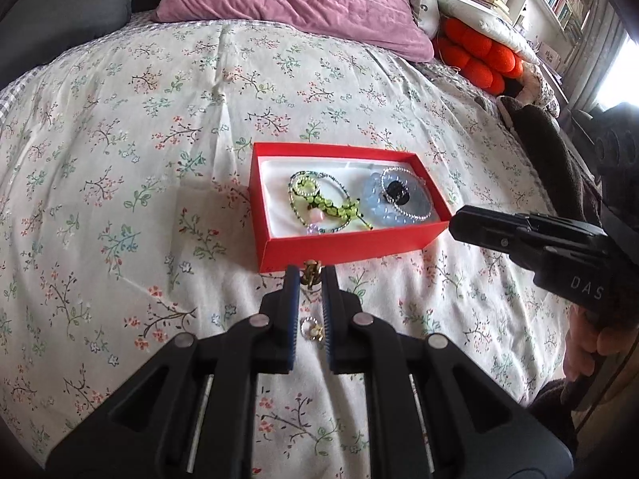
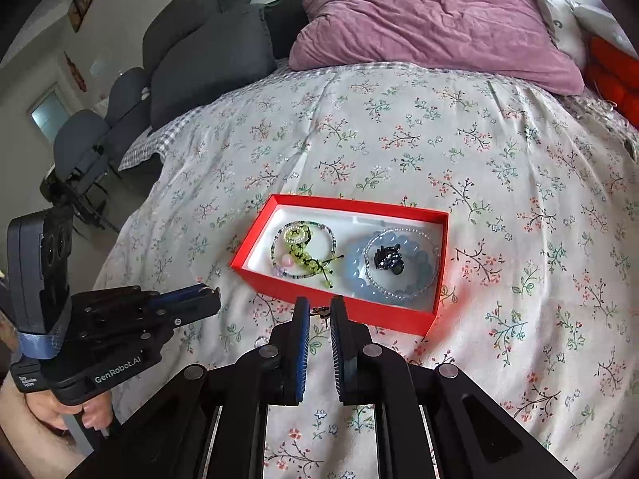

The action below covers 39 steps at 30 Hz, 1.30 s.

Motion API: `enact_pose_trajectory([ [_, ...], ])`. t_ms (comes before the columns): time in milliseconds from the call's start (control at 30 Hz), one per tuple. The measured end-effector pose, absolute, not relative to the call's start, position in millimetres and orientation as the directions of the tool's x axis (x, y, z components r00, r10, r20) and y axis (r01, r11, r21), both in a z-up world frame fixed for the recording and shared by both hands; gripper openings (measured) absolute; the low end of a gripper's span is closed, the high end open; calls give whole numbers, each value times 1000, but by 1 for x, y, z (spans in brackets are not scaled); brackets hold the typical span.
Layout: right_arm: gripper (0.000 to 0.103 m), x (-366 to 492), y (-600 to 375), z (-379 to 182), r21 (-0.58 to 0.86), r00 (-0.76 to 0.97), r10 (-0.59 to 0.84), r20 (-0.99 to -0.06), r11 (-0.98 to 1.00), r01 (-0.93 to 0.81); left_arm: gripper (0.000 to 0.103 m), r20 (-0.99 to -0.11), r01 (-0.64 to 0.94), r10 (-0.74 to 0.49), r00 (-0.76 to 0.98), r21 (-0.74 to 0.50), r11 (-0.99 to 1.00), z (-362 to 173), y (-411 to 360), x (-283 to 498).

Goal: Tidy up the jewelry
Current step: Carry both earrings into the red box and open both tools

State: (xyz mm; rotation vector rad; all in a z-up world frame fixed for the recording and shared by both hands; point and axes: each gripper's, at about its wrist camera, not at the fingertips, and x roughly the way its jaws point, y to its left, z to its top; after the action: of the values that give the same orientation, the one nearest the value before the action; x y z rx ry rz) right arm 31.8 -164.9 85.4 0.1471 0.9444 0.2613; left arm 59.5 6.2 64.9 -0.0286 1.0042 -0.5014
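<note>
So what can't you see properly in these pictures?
- Left wrist view: gold trinket between the left fingers, too small to identify.
- Right wrist view: dark piece between the right fingers, tiny.
- Ring on the bedspread, partly hidden by fingers.

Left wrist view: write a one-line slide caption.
Left gripper pinches a small gold jewelry piece near the red box of bracelets on a floral bedspread.

small trinkets (image 1: 312, 272) between fingertips, indistinct
</note>
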Motion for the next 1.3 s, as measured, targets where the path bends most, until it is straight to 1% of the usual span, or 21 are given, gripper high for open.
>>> enact_pose_trajectory([
  [300,10,49,-180,94,265,596,257,-761,961,-75,12,-790,345,-397,466,-251,904,67,-18,86],
  [700,11,82,-192,69,293,573,226,-787,956,25,12,-803,300,-350,483,-224,927,55,-38,110],
  [1033,12,91,-198,61,297,567,218,-794,954,49,12,-811,296,-326,487,-198,934,48,-46,115],
  [1067,16,91,-199,61,296,565,216,-797,954,52,14,-811,297,-322,488,-193,935,48,-46,115],
  [1100,17,91,-199,61,293,560,212,-801,954,57,15,-810,299,-323,490,-192,935,49,-46,115],
  [1133,17,91,-200,61,291,555,209,-805,955,63,21,-809,301,-323,491,-190,934,49,-46,114],
  [1167,18,91,-201,61,293,553,209,-806,954,66,29,-808,303,-321,494,-187,935,51,-46,114],
  [1200,18,90,-203,62,297,553,211,-806,952,69,34,-806,304,-320,499,-183,935,52,-45,113],
  [1233,22,89,-205,63,298,554,210,-805,952,73,43,-804,304,-317,503,-179,936,53,-45,112],
  [1267,24,88,-206,64,297,557,206,-805,952,77,48,-802,303,-315,508,-176,937,54,-45,111],
  [1300,31,87,-208,65,296,561,203,-803,952,79,49,-800,303,-314,511,-174,937,56,-44,110],
])
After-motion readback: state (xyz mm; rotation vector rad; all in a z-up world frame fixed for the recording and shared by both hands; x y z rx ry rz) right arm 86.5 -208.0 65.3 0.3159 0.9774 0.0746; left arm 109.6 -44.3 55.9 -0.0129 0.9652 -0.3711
